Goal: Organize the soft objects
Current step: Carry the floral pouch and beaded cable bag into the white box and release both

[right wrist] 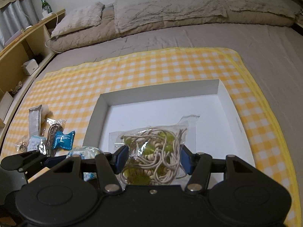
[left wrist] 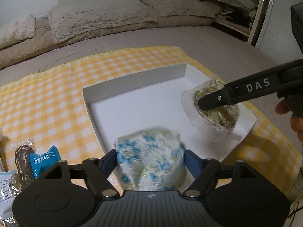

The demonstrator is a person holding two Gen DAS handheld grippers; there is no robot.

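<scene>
- Left hand-held gripper (left wrist: 150, 162) clenches the blue-flowered packet (left wrist: 149, 157) at the white tray's (left wrist: 132, 81) near edge.
- Right hand-held gripper (right wrist: 153, 158) grips the corded bag (right wrist: 153, 151) over the tray's near-right corner; tray floor lies ahead.

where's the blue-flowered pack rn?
Left wrist view, bottom centre: the blue-flowered pack sits between the left gripper fingers, over the white tray near edge, left of the cord bag.
</scene>
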